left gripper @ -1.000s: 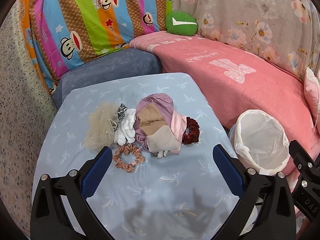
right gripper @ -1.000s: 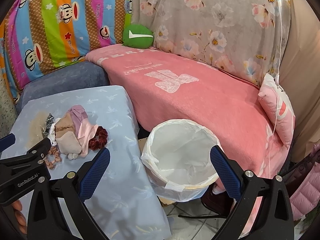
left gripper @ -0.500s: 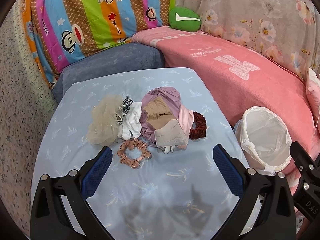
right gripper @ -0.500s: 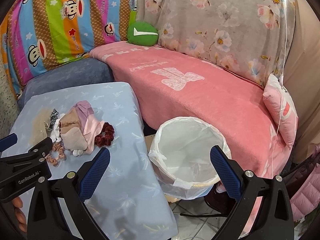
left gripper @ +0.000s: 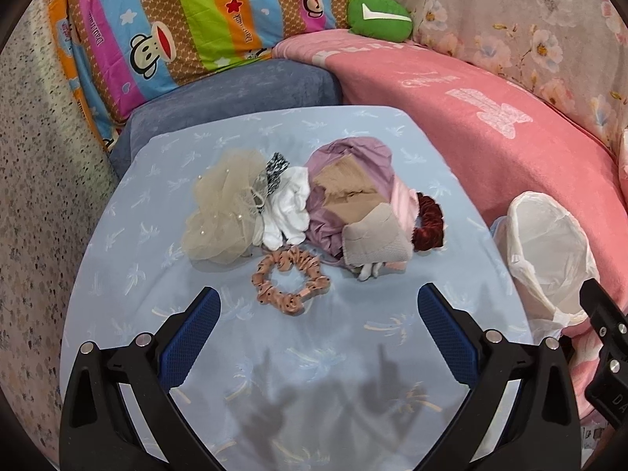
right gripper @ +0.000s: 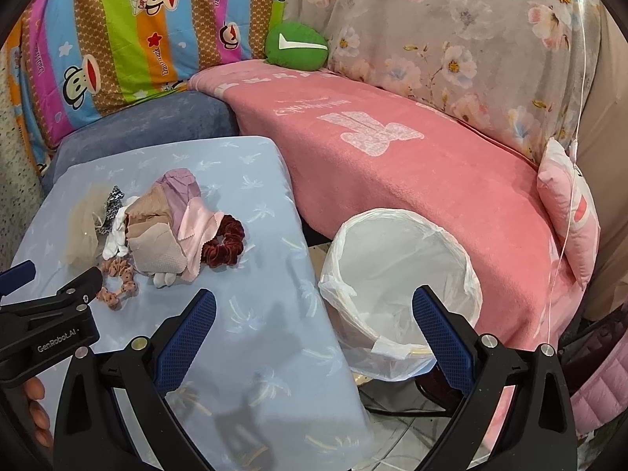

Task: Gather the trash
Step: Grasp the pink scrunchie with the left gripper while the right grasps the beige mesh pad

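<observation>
A heap of small cloth items lies mid-table: a beige tulle puff (left gripper: 223, 216), white gloves (left gripper: 288, 208), purple and tan fabric (left gripper: 349, 184), a dark red scrunchie (left gripper: 429, 223) (right gripper: 223, 241) and a pink dotted scrunchie (left gripper: 292, 280) (right gripper: 117, 284). My left gripper (left gripper: 318, 308) hovers open just in front of the pink scrunchie, holding nothing. To the right of the table stands a bin with a white bag liner (right gripper: 396, 274) (left gripper: 549, 251). My right gripper (right gripper: 314, 312) is open and empty between the table's right edge and the bin.
The table wears a light blue cloth (left gripper: 314, 353). A pink-blanketed sofa (right gripper: 392, 165) curves behind and to the right, with a green cushion (right gripper: 296, 45) and a striped cartoon pillow (left gripper: 188, 19). A hand (right gripper: 33, 400) grips the left tool at lower left.
Both grippers have shifted rightward and lower toward the table, so the heap and bin sit further left and closer in view. Both stay open.
</observation>
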Motion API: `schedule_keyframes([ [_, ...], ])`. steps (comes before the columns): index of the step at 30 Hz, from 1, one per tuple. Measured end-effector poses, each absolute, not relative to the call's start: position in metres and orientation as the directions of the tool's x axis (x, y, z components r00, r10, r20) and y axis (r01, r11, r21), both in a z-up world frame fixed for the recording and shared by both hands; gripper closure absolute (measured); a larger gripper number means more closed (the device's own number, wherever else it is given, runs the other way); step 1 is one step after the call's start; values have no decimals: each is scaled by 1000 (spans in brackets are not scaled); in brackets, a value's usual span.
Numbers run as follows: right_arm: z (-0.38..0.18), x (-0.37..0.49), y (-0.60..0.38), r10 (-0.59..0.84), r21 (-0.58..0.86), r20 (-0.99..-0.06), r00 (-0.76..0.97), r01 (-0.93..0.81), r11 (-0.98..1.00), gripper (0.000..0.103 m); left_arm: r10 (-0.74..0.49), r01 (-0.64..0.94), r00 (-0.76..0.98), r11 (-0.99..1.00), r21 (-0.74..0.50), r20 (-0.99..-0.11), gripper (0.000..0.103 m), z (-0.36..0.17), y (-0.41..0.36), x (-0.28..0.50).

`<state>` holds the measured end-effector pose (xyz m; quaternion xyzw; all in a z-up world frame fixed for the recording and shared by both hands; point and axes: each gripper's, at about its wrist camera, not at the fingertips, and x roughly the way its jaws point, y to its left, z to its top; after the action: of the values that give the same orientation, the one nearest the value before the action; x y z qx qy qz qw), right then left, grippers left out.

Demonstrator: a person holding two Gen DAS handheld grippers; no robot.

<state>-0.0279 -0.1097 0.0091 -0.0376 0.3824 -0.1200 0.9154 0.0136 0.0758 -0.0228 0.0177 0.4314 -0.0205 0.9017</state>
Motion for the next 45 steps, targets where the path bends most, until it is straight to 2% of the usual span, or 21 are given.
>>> schedule_keyframes([
  [11,-11,10,-89,-159,-91,-730,664,137,986,6,36,-21,559,999,29,-828,7,-61,126,46],
  [25,-33,60,-53,-75,-38,-741,668,70,997,6,-17,-26,473,999,-33,-881,9,-109,145,81],
  [29,-45,73,-44,-50,-26,-755,654,47,999,6,-47,-3,432,999,-53,-901,32,-122,142,87],
  [32,-56,83,-36,-15,1,-772,636,24,1000,6,-56,9,453,998,-59,-890,41,-118,141,84],
  [34,-64,88,-32,11,21,-780,626,8,1000,8,-69,17,461,997,-69,-885,56,-116,141,85],
  [36,-73,94,-26,36,40,-790,612,-7,999,10,-87,20,461,996,-87,-883,80,-113,143,85],
  [39,-84,100,-21,58,57,-800,598,-20,998,15,-125,16,446,991,-131,-886,91,-110,148,85],
  [42,-94,106,-15,82,72,-812,578,-39,997,38,-136,20,451,990,-143,-882,93,-107,154,87],
  [43,-96,107,-14,94,83,-815,572,-45,996,54,-136,21,456,990,-143,-880,93,-104,155,85],
  [44,-95,107,-13,101,91,-815,570,-47,995,63,-139,22,461,989,-145,-876,94,-102,155,84],
  [45,-93,105,-13,105,95,-811,576,-47,994,65,-142,23,467,989,-149,-873,94,-98,156,83],
])
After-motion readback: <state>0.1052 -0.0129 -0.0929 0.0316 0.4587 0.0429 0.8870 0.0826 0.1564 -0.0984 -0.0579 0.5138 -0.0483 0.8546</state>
